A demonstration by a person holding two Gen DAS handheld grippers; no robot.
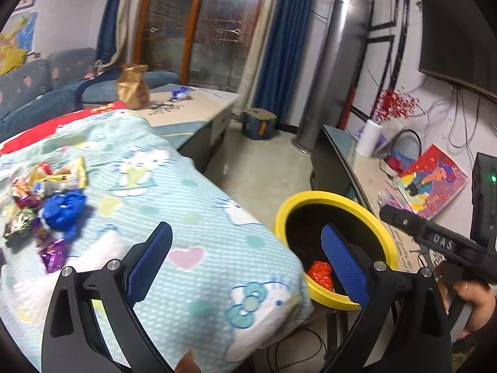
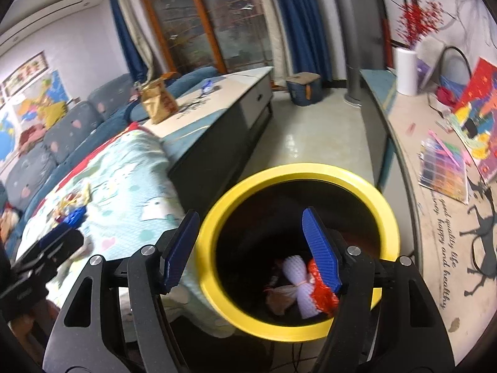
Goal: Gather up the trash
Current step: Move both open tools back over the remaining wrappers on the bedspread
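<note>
Your right gripper (image 2: 251,248) and left gripper (image 1: 248,261) both gape empty. Only the right wrist view shows the white foam net (image 2: 299,283) (beside one red wrapper (image 2: 323,295)) inside the yellow bin (image 2: 295,171); wrappers (image 1: 40,205) remain far left.

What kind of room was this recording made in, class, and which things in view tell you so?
Most likely a home living room. A blue-grey fabric sofa runs along one wall, a dark flat screen hangs on the opposite wall, and a long low pale-topped cabinet stands between them, before blue curtains.
</note>
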